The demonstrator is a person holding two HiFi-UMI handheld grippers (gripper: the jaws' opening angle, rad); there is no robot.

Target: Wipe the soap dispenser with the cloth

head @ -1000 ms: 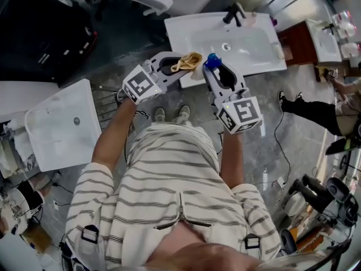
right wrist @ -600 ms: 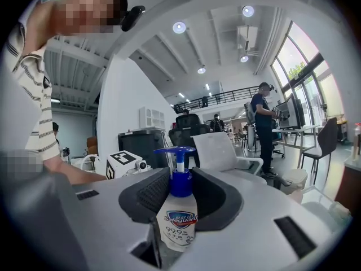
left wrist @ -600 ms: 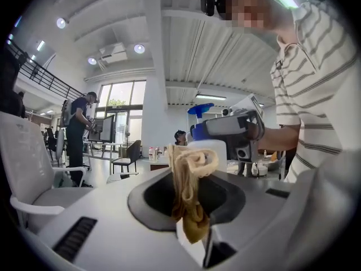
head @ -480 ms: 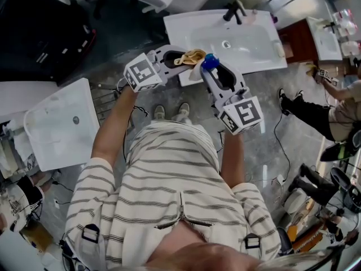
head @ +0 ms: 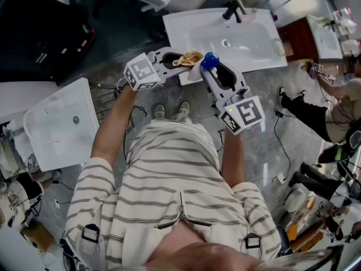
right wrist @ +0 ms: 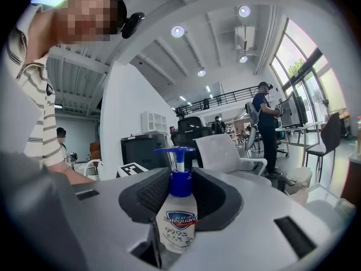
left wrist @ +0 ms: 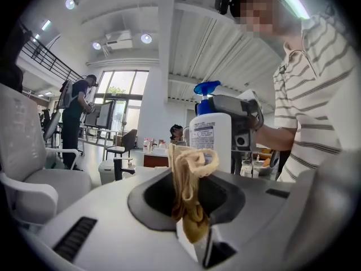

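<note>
Hazard: we judge the bunched cloth (left wrist: 190, 185), pinched in the left gripper (head: 181, 61), may slip out | right gripper (head: 210, 71) clamps the soap dispenser (right wrist: 176, 222) upright in mid-air, just beside the cloth | hard wiping could twist it loose or press its pump (right wrist: 176, 150).

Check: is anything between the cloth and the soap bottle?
Nothing. In the head view the cloth ends right beside the soap bottle; whether they touch I cannot tell.

A grey floor (head: 260, 151) bears a white sink (head: 256, 52) (black tap (head: 234, 11) at its back), a second sink (head: 56, 129) and the person's shoes (head: 161, 114).
</note>
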